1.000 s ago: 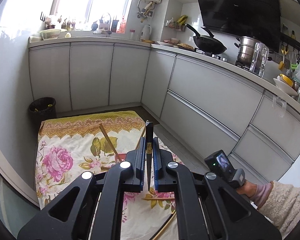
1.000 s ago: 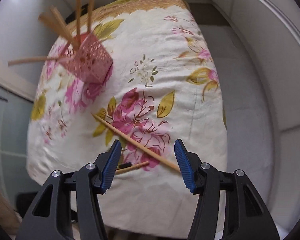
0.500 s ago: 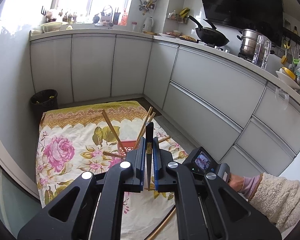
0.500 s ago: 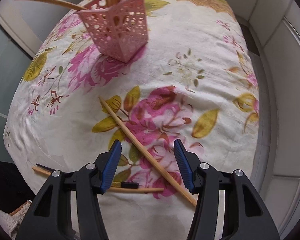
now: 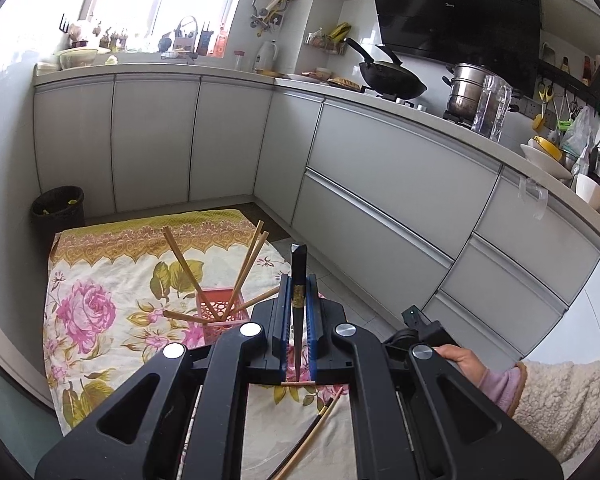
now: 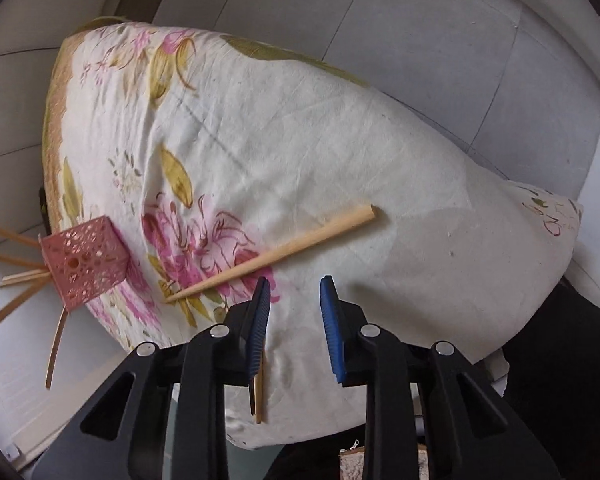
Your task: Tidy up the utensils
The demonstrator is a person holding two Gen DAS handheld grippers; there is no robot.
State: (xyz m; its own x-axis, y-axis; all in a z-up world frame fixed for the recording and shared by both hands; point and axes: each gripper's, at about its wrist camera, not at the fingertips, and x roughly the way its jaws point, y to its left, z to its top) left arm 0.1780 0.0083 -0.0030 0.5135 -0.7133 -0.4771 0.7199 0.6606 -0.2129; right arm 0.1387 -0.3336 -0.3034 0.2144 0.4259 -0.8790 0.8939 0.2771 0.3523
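Grey kitchen cabinets [image 5: 400,184] curve round us, with a wok [image 5: 392,78] and a steel pot [image 5: 466,90] on the counter above and a dark waste bin [image 5: 58,210] in the corner. On the floor we have a flowered cloth [image 5: 100,280] spread out, and on it stands the pink perforated holder [image 5: 220,312], open side up, with several pale wooden chopsticks [image 5: 250,258] leaning out of it at different angles. We hold our left gripper [image 5: 298,312] above the near part of the cloth, its blue pads pressed together on a dark chopstick [image 5: 299,280] that stands upright between them, its tip rising above the fingertips. Below that gripper another chopstick with a dark end [image 5: 308,436] lies on the cloth. To the right we see our right hand [image 5: 458,358] in a fleecy sleeve [image 5: 556,404], wrapped round the handle of the other tool. From the right wrist view, our right gripper [image 6: 294,306] hangs close over the cloth with its jaws closing and a clear gap between the blue pads, and only bare cloth shows between them. One long pale chopstick [image 6: 276,254] lies on the printed flowers just beyond the fingertips, apart from them. A second stick [image 6: 259,392] shows just beneath the left-hand finger; we cannot tell whether the pad touches it. The holder sits well off to the left of this view.
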